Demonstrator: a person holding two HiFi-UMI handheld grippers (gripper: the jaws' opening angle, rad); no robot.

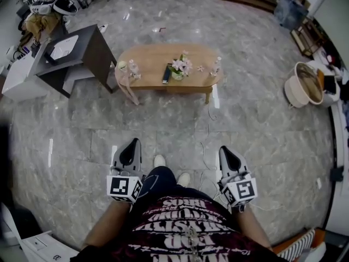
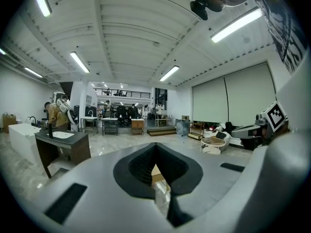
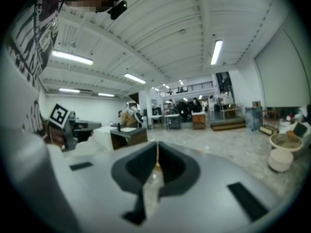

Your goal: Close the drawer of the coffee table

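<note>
The oval wooden coffee table (image 1: 158,59) stands on the marble floor some way ahead of me. On its top are a flower vase (image 1: 179,68), a dark remote (image 1: 166,72) and small bottles (image 1: 132,68). From here I cannot make out its drawer. My left gripper (image 1: 132,142) and right gripper (image 1: 226,149) are held low near my feet, both pointing at the table and well short of it. In the left gripper view the left gripper (image 2: 155,147) has its jaws together and nothing between them. The right gripper (image 3: 157,144) looks the same in the right gripper view.
A dark sink cabinet (image 1: 82,51) stands left of the table, with a white counter (image 1: 19,78) beyond it. A round tub (image 1: 305,83) sits at the right. A thin cable (image 1: 204,146) lies on the floor between me and the table. My shoes (image 1: 159,160) are between the grippers.
</note>
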